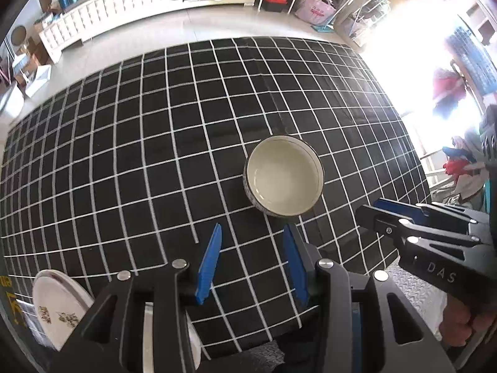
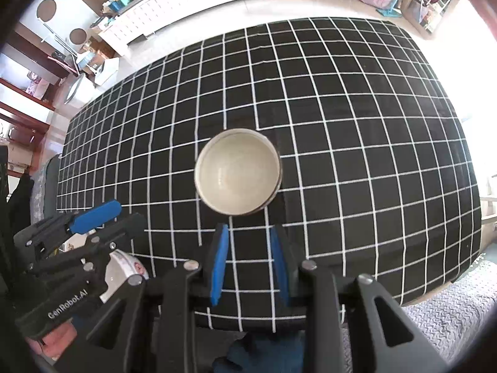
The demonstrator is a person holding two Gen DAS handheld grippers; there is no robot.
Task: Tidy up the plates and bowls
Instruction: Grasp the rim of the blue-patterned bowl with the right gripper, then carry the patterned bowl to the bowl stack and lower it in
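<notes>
A black tablecloth with a white grid (image 1: 155, 143) fills most of both wrist views, laid over a table and ending in a hem at the lower edge of each frame. Beyond it, along the top of the frames, runs pale floor and a long white tufted cabinet (image 1: 124, 3) crowded with boxes.

At the lower left of the left wrist view, a white plate with small printed figures (image 1: 59, 307) stands on edge just off the cloth, partly hidden behind the gripper body.

1 ceramic bowl (image 1: 284, 175), cream inside with a dark patterned outer wall and a thin dark rim line, sits upright on the cloth, right of center in the left view and near center in the right view (image 2: 238, 171). Nothing lies inside it.

The left gripper (image 1: 253, 264) hangs above the near cloth, its 2 blue pads spread apart and bare, the bowl just ahead of them. The right gripper (image 2: 250, 264) also has its blue pads parted around nothing, aimed at the bowl without touching it.
</notes>
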